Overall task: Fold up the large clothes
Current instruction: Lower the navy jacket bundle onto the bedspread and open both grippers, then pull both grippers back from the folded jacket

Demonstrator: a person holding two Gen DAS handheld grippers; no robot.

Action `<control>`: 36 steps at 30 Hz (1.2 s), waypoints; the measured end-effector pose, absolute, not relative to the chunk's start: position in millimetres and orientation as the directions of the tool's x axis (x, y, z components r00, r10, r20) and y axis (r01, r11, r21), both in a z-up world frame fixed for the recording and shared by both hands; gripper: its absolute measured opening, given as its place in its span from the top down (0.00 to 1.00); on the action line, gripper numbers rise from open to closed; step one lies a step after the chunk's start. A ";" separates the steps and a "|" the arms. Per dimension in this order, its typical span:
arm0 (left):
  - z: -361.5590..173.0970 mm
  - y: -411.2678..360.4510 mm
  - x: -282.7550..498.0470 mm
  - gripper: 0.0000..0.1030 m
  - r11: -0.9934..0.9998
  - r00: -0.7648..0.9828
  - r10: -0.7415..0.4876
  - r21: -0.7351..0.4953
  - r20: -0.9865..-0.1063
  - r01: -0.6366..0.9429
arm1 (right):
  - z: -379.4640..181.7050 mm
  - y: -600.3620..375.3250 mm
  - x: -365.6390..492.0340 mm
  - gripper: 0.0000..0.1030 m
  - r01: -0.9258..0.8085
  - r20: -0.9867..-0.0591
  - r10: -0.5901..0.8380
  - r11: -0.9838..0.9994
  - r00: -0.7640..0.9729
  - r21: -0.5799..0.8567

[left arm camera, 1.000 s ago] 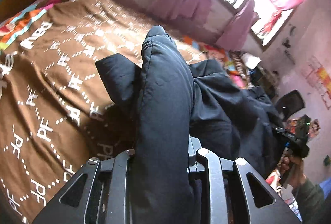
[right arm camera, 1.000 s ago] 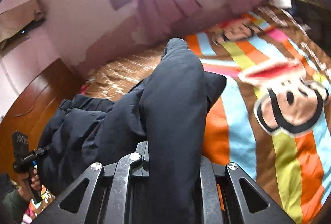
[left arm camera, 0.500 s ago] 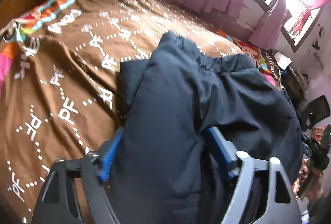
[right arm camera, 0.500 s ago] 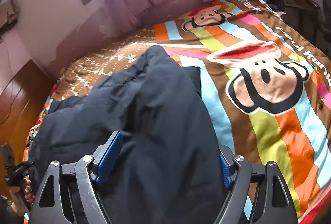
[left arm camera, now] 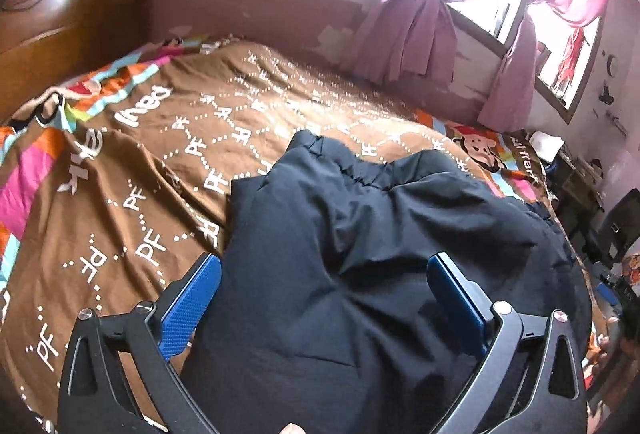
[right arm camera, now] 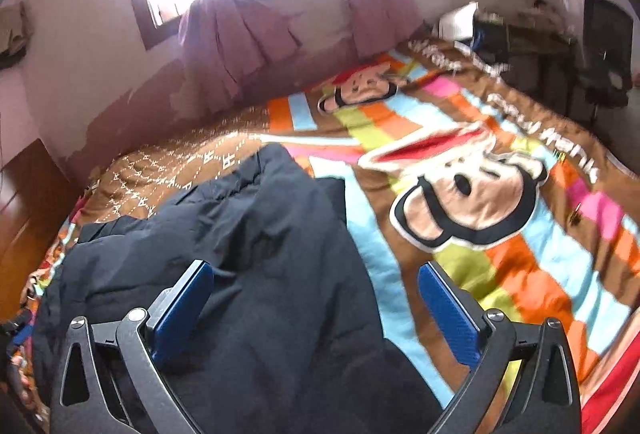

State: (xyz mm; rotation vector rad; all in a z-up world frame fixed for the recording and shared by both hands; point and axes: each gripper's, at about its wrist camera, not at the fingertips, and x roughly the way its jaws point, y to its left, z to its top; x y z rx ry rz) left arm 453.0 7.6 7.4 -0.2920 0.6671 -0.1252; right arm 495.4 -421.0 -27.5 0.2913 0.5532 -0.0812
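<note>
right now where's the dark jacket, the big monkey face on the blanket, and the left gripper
dark jacket [left arm camera: 360,254], left wrist view, on its puffy middle
monkey face [right arm camera: 472,193], right wrist view, on the muzzle
left gripper [left arm camera: 324,270], left wrist view, midway between the open blue pads

Bed [left arm camera: 120,169], patterned cover; dark padded jacket [left arm camera: 360,274] lying on it.

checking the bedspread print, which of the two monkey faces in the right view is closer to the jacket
The big monkey face, mouth wide open, lies just right of the black jacket. The smaller monkey face sits farther back, near the curtains.
</note>
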 end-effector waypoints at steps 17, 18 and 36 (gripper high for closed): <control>40.8 -44.8 410.9 0.02 0.975 0.851 -0.211 -0.172 -0.480 0.144 | -6.4 -406.9 463.5 0.00 0.100 -0.412 -0.002 0.971 0.911 0.217; 42.1 -45.4 408.9 0.02 0.973 0.852 -0.217 -0.171 -0.477 0.152 | -6.4 -407.3 462.1 0.00 0.098 -0.413 0.002 0.971 0.911 0.220; 63.4 -66.3 364.1 0.02 0.959 0.858 -0.282 -0.160 -0.429 0.235 | 7.9 -376.6 405.0 0.00 -0.010 -0.346 0.077 0.982 0.935 0.190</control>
